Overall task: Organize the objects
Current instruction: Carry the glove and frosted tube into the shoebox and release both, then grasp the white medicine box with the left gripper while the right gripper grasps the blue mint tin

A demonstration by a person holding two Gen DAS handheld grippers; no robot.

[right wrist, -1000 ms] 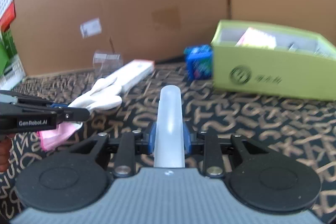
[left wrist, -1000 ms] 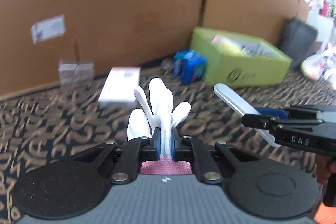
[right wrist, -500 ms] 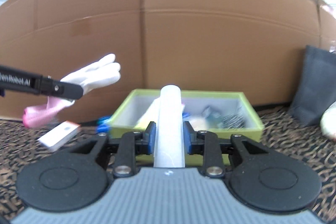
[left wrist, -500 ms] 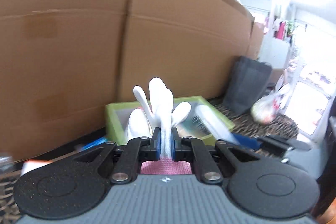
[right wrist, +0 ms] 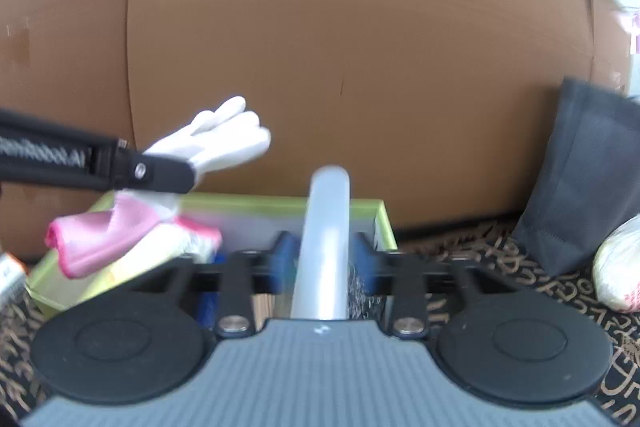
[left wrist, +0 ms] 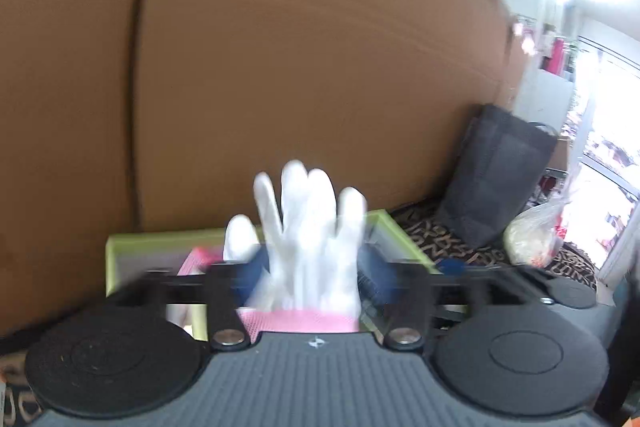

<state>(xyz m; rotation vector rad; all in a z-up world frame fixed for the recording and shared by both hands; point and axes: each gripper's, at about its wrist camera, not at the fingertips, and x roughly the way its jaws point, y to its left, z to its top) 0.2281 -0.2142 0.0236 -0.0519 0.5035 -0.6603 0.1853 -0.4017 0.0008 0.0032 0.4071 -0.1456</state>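
Over the green box [right wrist: 384,223], both tools' jaws have just opened apart, releasing the soft, limp white glove [left wrist: 308,227] and the light, stiff, slippery translucent tube [right wrist: 324,247].

Ahead of you the box [right wrist: 382,217] sits on the table [right wrist: 472,243] against the cardboard wall [right wrist: 360,47]. The glove [right wrist: 216,141] hangs above its left side; the bag [right wrist: 576,179] stands to its right.

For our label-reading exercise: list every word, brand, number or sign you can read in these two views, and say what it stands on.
"GenRobot.AI", blurred and cut off at the edge: on the left claw's side.
Small white mark on each claw's grey body: a logo, not readable.
Red print on the plastic bag: too blurred.
Rug pattern: letter-like shapes, no readable words.
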